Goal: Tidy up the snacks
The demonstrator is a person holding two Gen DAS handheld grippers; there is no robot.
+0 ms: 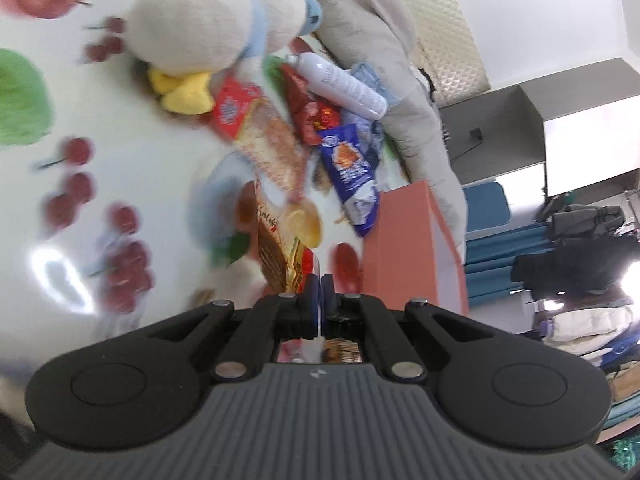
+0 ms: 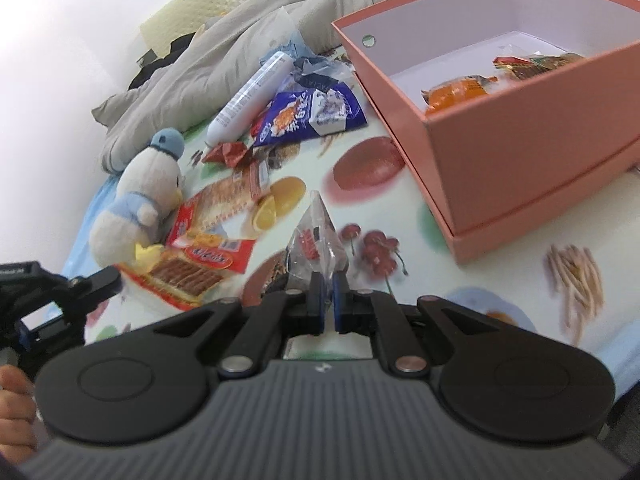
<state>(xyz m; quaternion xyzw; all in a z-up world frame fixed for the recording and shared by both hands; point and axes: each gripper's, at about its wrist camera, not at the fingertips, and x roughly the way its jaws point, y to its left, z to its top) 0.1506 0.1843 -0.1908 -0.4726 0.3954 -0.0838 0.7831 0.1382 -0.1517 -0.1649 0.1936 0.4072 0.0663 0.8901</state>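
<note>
My left gripper (image 1: 320, 282) is shut on the edge of a red wafer packet (image 1: 280, 240), which sticks out ahead of the jaws; the view is blurred. In the right wrist view the same packet (image 2: 188, 276) lies by the left gripper (image 2: 106, 278) at the left edge. My right gripper (image 2: 328, 280) is shut on a clear pyramid-shaped packet (image 2: 316, 232) with a red label, held above the fruit-print cloth. The pink box (image 2: 520, 160) stands open at the right and holds orange packets (image 2: 460, 94). In the left wrist view the pink box (image 1: 408, 248) is just right of the jaws.
A duck plush (image 2: 140, 196), a long red cracker packet (image 2: 224, 200), a blue snack bag (image 2: 304, 116), a white bottle (image 2: 248, 96) and crumpled red wrappers (image 2: 228, 152) lie on the cloth. Grey bedding (image 2: 200, 68) is heaped behind them. A hand (image 2: 14, 396) shows at lower left.
</note>
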